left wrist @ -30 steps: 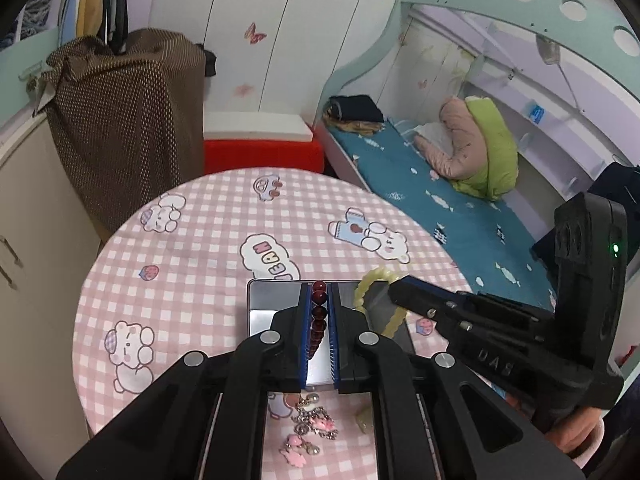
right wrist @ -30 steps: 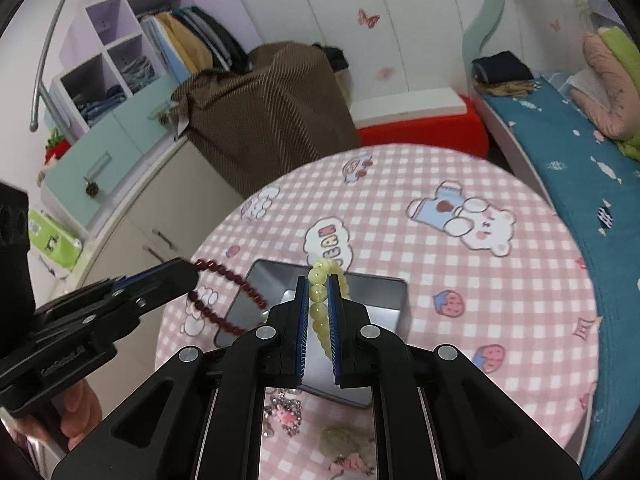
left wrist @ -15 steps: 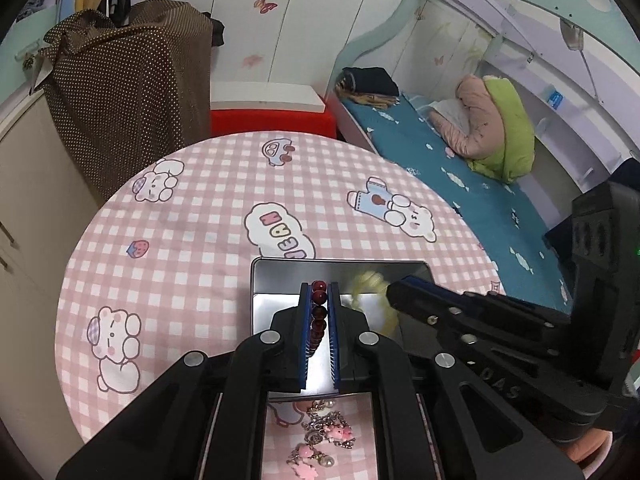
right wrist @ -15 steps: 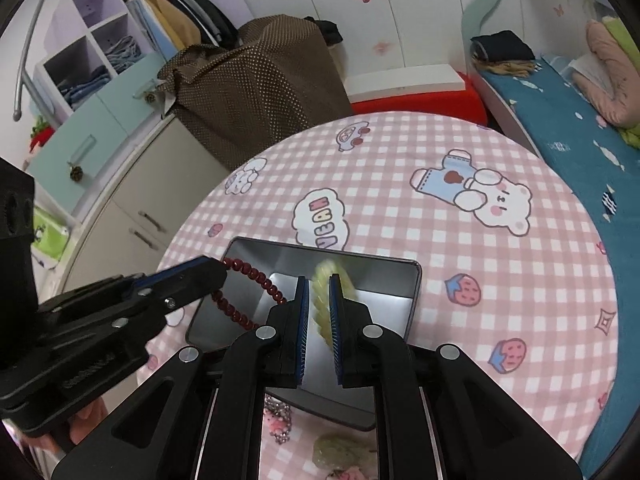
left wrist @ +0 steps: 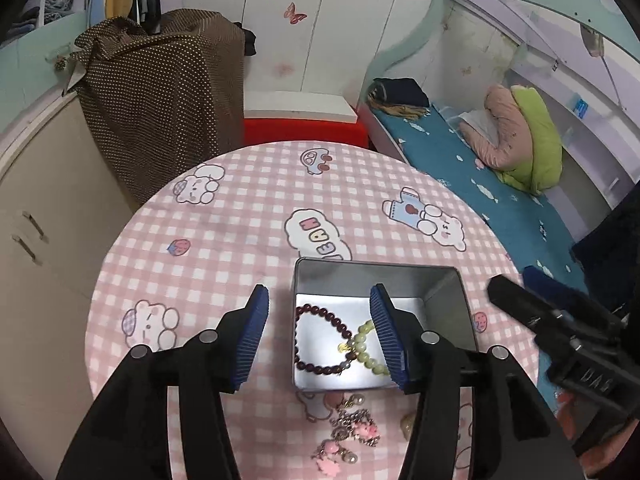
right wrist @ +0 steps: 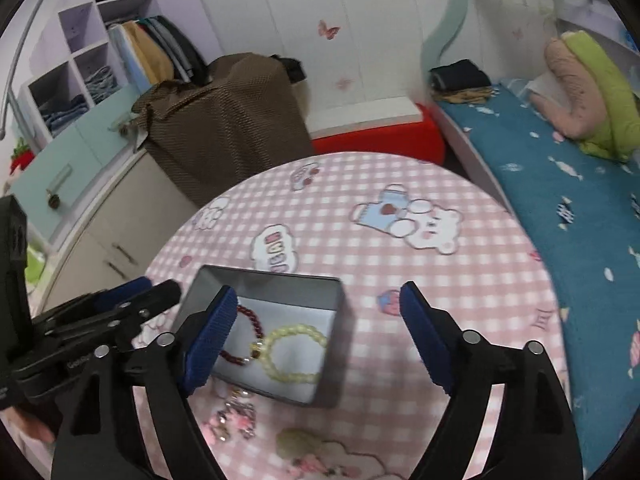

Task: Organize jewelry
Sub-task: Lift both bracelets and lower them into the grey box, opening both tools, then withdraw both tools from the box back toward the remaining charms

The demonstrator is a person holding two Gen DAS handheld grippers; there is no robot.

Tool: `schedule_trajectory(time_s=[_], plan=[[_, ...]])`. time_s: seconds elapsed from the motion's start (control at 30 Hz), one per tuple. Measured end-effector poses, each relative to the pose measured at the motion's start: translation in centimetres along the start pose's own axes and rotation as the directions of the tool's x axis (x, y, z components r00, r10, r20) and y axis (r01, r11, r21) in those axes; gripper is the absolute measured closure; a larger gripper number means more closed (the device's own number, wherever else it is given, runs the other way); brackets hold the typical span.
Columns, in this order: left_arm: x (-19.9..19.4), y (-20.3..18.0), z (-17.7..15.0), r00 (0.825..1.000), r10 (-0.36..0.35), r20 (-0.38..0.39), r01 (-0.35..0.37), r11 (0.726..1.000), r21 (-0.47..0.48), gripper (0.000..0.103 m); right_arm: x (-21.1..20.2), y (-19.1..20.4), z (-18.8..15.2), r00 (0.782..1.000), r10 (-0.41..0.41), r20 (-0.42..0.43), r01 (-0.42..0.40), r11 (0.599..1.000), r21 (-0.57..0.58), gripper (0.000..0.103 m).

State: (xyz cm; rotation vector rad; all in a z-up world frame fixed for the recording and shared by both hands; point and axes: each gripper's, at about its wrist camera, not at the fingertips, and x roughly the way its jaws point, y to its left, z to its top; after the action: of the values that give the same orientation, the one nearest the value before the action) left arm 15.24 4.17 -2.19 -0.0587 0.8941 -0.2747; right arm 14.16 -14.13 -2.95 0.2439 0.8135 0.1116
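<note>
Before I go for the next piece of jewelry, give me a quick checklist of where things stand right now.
1. Dark red bracelet lying in the metal tin: ok.
2. Pale green bracelet in the tin too: ok.
3. Left gripper has just opened, holds nothing: ok.
4. Right gripper has just opened, holds nothing: ok.
5. Pink charm chain on the tablecloth, not in the tin: not ok.
6. Bracelets tangled together: cannot tell.

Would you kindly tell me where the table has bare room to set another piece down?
The pink tablecloth is bare beyond and left of the metal tin. It is crowded nearer: the tin holds the dark red bracelet and yellow bracelet, with the pink charm chain just in front.
</note>
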Motion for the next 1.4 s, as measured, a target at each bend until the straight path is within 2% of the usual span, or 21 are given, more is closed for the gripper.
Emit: schedule_trajectory(time_s=[0.17, 0.43, 0.6, 0.73, 0.87, 1.0, 1.1, 1.23, 1.4], plan=[[-0.8, -0.2, -1.0, 1.000, 0.017, 0.006, -0.017, 1.000, 0.004, 0.045, -1.2, -1.3, -0.7, 0.995, -0.089, 0.034, 0.089, 0.996, 0.009, 0.020], [-1.8, 0.0, -3.1, 0.999, 0.051, 0.003, -0.051, 0.999, 0.016, 0.039, -4.2, -2.2, -2.7, 0.975, -0.139, 0.173, 0.140, 0.990, 0.007, 0.019], [-2.5, 0.2, -4.4, 0.998, 0.070, 0.000, -0.070, 0.997, 0.020, 0.031, -5.5, -2.2, -4.5, 0.965, -0.174, 0.197, 0.181, 0.983, -0.018, 0.018], [-2.9, 0.3, -5.9, 0.996, 0.087, -0.004, -0.087, 0.996, 0.033, 0.023, -6.3, -2.2, -6.3, 0.962, -0.172, 0.214, 0.182, 0.983, -0.026, 0.018], [-2.9, 0.4, -7.8, 0.993, 0.119, -0.009, -0.119, 0.992, 0.045, 0.021, -7.0, -2.4, -7.8, 0.947, -0.211, 0.243, 0.226, 0.973, -0.037, 0.018], [-2.4, 0.6, -9.9, 0.991, 0.121, -0.053, -0.119, 0.992, 0.041, 0.021, -7.0, -2.4, -9.3, 0.934, -0.253, 0.251, 0.274, 0.960, -0.050, 0.018], [-2.3, 0.7, -11.2, 0.991, 0.122, -0.060, -0.120, 0.992, 0.034, 0.021, -6.9, -2.7, -10.4, 0.941, -0.240, 0.237, 0.258, 0.965, -0.049, 0.018], [-2.1, 0.5, -12.4, 0.993, 0.104, -0.064, -0.102, 0.994, 0.030, 0.021, -6.6, -2.8, -11.8, 0.939, -0.255, 0.232, 0.274, 0.960, -0.052, 0.018], [-1.3, 0.3, -13.5, 0.993, 0.099, -0.072, -0.096, 0.995, 0.036, 0.021, -5.9, -2.1, -13.4, 0.958, -0.193, 0.212, 0.216, 0.972, -0.091, 0.018]])
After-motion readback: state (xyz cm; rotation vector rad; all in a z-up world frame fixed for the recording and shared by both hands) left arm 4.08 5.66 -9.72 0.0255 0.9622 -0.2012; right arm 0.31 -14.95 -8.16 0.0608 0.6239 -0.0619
